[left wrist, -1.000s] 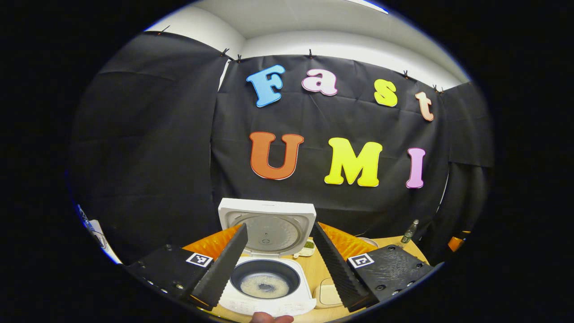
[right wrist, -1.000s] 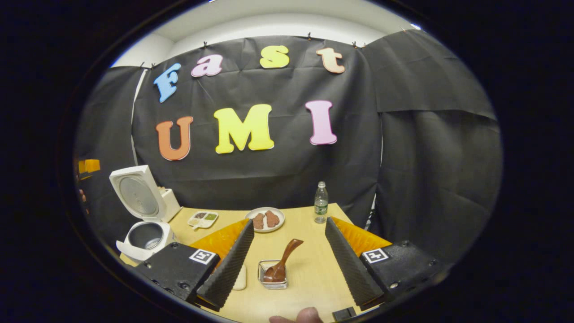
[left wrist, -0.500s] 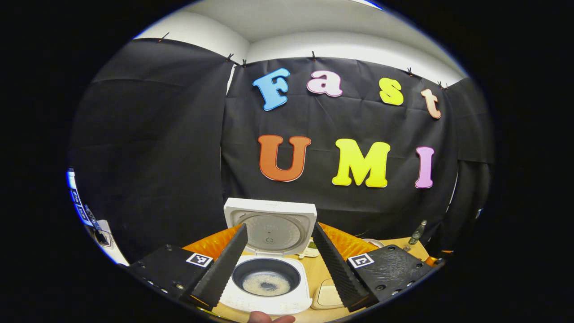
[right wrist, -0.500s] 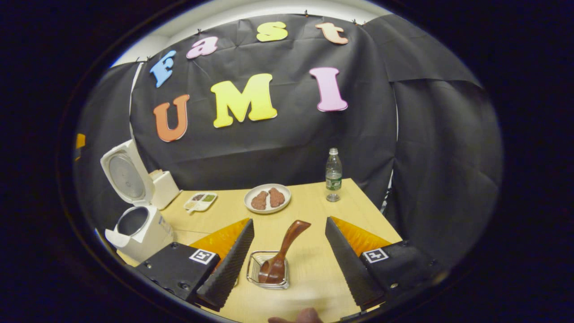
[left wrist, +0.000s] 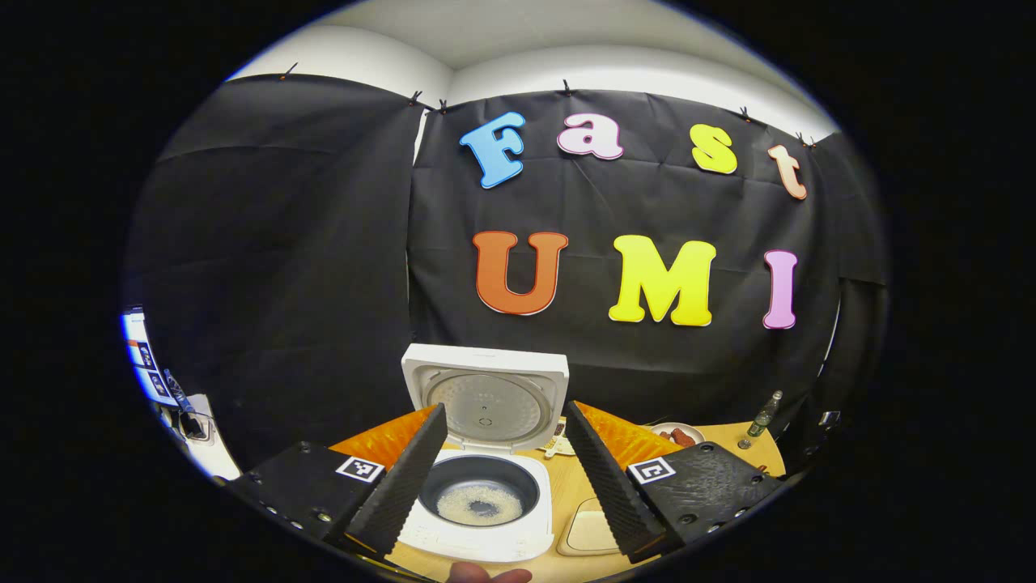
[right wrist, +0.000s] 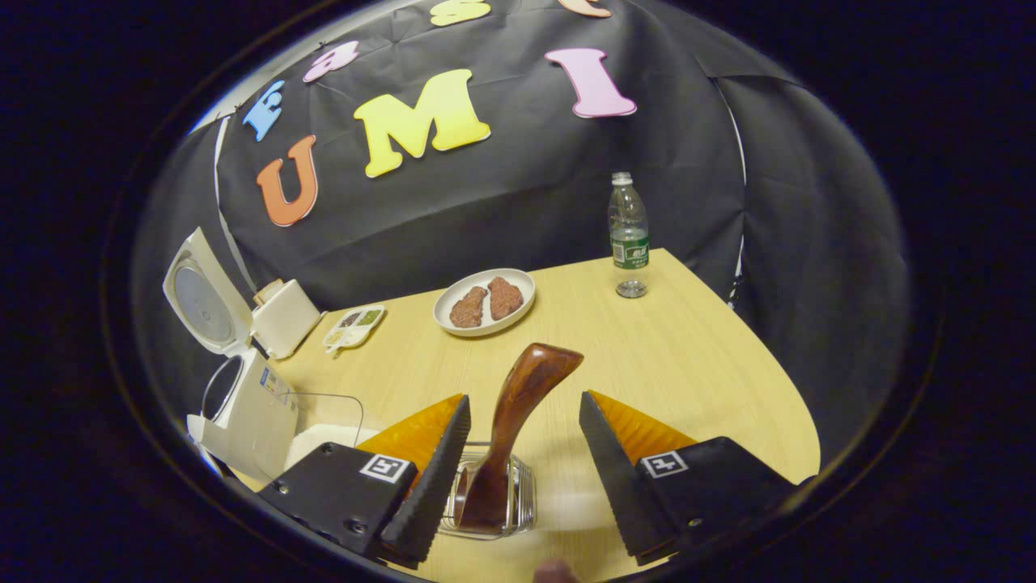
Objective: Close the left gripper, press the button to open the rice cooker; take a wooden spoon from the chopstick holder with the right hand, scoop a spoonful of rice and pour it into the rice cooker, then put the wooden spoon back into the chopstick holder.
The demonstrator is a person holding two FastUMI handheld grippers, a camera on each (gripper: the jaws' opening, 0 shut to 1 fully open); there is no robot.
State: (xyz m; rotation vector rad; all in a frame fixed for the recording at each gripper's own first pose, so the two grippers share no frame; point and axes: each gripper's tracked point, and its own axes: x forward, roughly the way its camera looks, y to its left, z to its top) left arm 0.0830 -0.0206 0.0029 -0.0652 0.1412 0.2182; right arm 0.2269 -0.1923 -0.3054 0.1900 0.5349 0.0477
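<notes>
Between open right tool (right wrist: 518, 478) fingers: wooden spoon (right wrist: 514, 421).

No wording can be read. The water bottle (right wrist: 629, 235) has a green label and the rice cooker (right wrist: 252, 402) has small print on its side, both too small to make out. Each hand-held gripper carries square black-and-white marker tags (right wrist: 384, 467), patterns rather than text.

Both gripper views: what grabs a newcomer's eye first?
The wooden spoon stands tilted in the chopstick holder, rising between the open right gripper's fingers. In the left gripper view, the rice cooker sits lid-up between the open left gripper's fingers, rice in its pot.
</notes>
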